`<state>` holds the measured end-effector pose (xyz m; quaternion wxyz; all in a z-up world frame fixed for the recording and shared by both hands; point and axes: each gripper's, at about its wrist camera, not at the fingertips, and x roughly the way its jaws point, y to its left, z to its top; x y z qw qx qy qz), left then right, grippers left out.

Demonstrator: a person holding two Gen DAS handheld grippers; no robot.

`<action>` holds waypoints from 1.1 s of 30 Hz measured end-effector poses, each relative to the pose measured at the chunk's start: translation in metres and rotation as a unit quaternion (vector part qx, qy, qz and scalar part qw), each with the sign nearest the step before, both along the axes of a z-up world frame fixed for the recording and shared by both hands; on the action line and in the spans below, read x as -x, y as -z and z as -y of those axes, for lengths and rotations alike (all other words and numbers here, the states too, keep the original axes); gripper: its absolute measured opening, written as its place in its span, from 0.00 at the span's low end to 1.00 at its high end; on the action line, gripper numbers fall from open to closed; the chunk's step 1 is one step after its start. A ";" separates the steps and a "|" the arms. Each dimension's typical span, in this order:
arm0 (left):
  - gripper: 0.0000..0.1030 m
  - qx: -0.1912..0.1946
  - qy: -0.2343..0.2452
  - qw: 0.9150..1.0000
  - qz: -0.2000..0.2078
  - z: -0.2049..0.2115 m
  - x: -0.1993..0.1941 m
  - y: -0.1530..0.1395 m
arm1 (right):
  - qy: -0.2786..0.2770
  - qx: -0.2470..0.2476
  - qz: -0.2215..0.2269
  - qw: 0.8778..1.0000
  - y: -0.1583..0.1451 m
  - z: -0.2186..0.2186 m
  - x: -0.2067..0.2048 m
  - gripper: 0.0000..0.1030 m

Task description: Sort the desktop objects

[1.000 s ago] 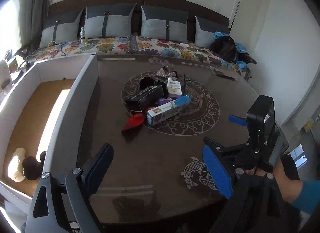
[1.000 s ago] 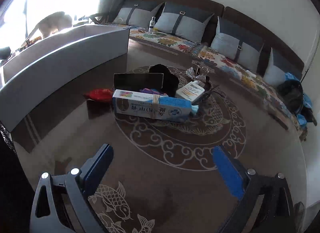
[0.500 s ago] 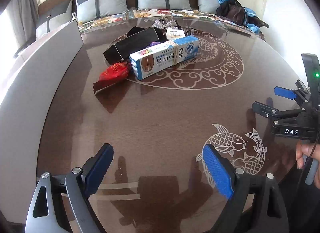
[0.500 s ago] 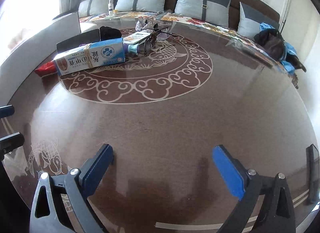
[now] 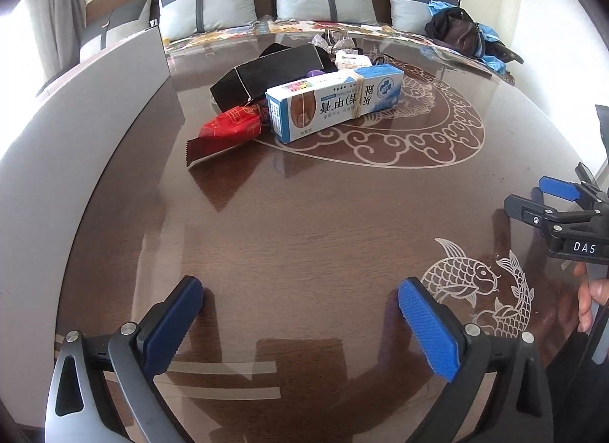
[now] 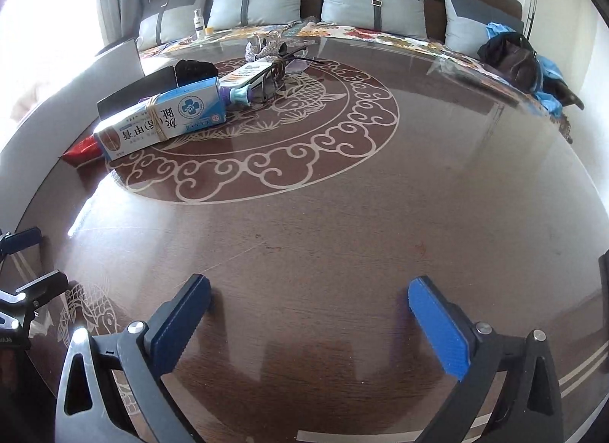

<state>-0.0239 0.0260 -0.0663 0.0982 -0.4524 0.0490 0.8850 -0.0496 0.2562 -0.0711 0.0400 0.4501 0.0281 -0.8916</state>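
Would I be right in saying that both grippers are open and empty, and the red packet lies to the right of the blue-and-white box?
Not quite: in the left wrist view the red packet lies left of the blue-and-white box. The left gripper and right gripper are indeed open and empty.

A small heap of objects lies well ahead of both tongs, left of centre for the right tongs. Nearest is a long blue-and-white carton [image 5: 335,102] on its side, rubber bands around its middle. A red foil packet [image 5: 232,127] lies flat at the carton's left end. Behind stands a black box [image 5: 272,75], tilted. Further back lie a white tube [image 6: 245,73], spectacles [image 6: 276,73] and a silvery crumpled wrapper [image 6: 264,47].
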 end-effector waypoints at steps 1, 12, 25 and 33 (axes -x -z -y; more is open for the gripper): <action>1.00 -0.002 -0.003 1.000 -0.003 0.000 0.000 0.000 | 0.000 0.000 0.000 1.000 0.000 0.000 0.000 1.00; 1.00 -0.003 -0.010 1.000 -0.008 -0.001 0.003 0.001 | 0.000 0.000 0.000 1.000 0.000 0.000 0.000 1.00; 1.00 0.000 -0.013 1.000 0.002 -0.002 0.005 0.001 | 0.000 0.001 0.000 1.000 0.000 0.001 0.000 1.00; 1.00 0.001 -0.013 1.000 0.004 -0.003 0.005 0.001 | 0.000 0.001 0.000 1.000 0.000 0.000 0.000 1.00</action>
